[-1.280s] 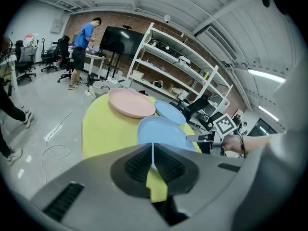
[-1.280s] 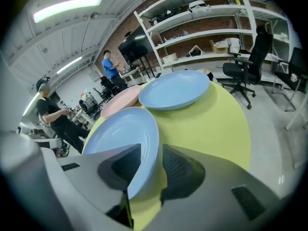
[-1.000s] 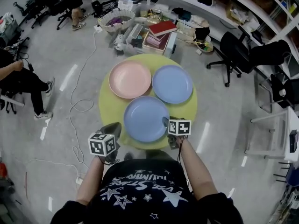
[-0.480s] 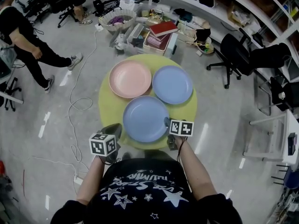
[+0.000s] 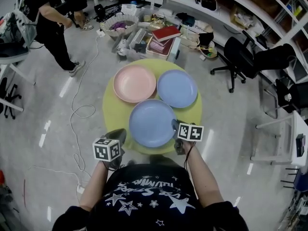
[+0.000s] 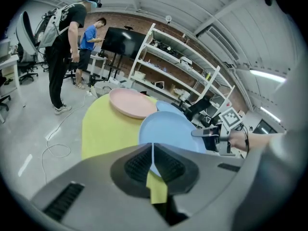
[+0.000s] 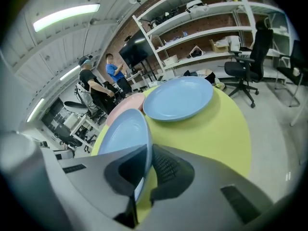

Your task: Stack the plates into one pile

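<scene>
Three plates lie on a round yellow-green table (image 5: pixel 113 113): a pink plate (image 5: pixel 134 83) at the back left, a blue plate (image 5: pixel 177 88) at the back right, and a second blue plate (image 5: pixel 152 122) nearest me. My right gripper (image 5: pixel 174 125) is at the near plate's right rim. In the right gripper view its jaws are closing, and the near blue plate (image 7: pixel 122 134) has its rim pinched between them at the right gripper (image 7: pixel 144 153). My left gripper (image 5: pixel 117 133) hovers by the table's front left edge. The left gripper (image 6: pixel 153 150) is shut on nothing.
A person (image 5: pixel 45 13) stands at the back left. A white cable (image 5: pixel 82 109) loops over the floor left of the table. Books and baskets (image 5: pixel 159 35) pile up behind the table. A black office chair (image 5: pixel 240 52) stands at the right, below the shelves.
My right gripper has edged slightly right while staying at the near blue plate's rim. The person at the left has stood up and walked toward the back. My left gripper has not moved.
</scene>
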`<move>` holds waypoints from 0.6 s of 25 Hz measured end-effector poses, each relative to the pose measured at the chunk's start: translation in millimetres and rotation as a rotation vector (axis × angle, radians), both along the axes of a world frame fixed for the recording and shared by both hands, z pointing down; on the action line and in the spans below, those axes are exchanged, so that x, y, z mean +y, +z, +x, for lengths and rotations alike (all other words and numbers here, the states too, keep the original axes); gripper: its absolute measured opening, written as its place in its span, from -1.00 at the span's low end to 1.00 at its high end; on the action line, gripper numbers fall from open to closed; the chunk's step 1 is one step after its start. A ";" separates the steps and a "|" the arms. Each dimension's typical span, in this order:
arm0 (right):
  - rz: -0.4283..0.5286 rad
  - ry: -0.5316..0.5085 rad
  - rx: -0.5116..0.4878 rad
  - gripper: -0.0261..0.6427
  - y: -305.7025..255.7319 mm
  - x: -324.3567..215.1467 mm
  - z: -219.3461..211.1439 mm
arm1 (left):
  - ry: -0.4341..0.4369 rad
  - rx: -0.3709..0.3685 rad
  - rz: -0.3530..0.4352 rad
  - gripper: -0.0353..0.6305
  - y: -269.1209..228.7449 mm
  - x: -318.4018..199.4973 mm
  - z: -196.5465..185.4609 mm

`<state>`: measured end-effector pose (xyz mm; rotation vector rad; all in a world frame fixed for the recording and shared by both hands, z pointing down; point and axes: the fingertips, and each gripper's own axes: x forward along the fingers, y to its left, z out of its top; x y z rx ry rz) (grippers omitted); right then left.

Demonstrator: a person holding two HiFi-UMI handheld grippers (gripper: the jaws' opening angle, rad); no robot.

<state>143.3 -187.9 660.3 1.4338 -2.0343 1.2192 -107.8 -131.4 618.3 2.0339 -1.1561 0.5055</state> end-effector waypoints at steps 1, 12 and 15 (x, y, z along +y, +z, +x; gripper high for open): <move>0.005 0.005 -0.002 -0.84 -2.9 -0.5 2.1 | 0.001 0.000 0.001 -0.82 -0.6 -0.8 -0.5; 0.041 0.146 -0.096 -0.83 -30.6 -32.7 64.3 | -0.017 0.011 0.031 -0.82 -5.8 -33.6 9.1; 0.058 0.192 -0.110 -0.83 -37.4 -52.7 88.7 | -0.029 0.020 0.045 -0.82 -10.6 -45.8 21.5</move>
